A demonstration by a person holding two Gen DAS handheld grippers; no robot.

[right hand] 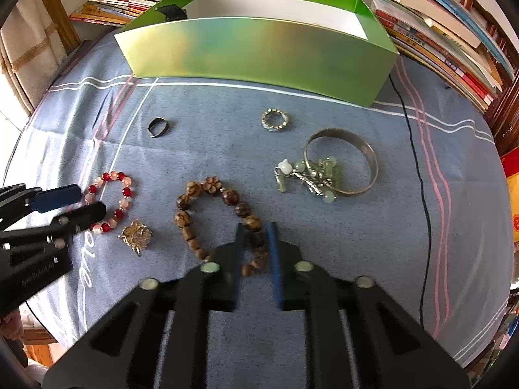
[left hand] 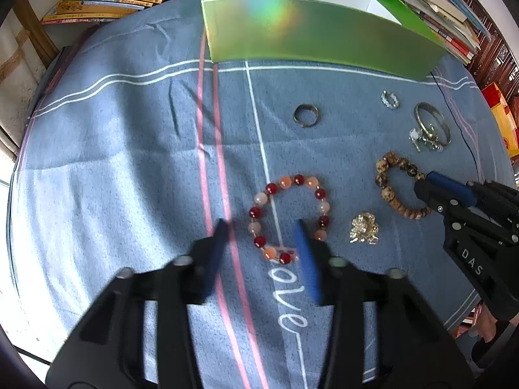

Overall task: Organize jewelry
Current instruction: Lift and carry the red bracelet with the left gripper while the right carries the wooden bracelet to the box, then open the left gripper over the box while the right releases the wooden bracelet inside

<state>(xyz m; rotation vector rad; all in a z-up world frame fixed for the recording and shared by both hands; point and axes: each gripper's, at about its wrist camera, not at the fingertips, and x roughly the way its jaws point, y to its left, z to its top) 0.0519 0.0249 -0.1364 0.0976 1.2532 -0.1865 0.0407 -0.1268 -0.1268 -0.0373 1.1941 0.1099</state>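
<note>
Two tongs are engaged: the left tongs [left hand: 259, 236], wide, are set over the red bracelet [left hand: 288, 217]; the right tongs [right hand: 256, 236], narrow, straddle the wooden bracelet [right hand: 220, 220] without visibly clamping it. Closing, then carrying to the green box [right hand: 259, 55] at twelve o'clock, is judged next.

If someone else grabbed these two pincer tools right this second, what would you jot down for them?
Left gripper: open, its fingers either side of the near part of the red and pink bead bracelet; not closed on it.
Right gripper: jaws narrow around the near beads of the brown wooden bracelet; a firm grip cannot be told.
Still on the blue cloth: plain ring, studded ring, silver bangle with jade charm cluster, gold brooch.
Green box behind: only a dark clip seen inside.
Left: all pieces listed.
</note>
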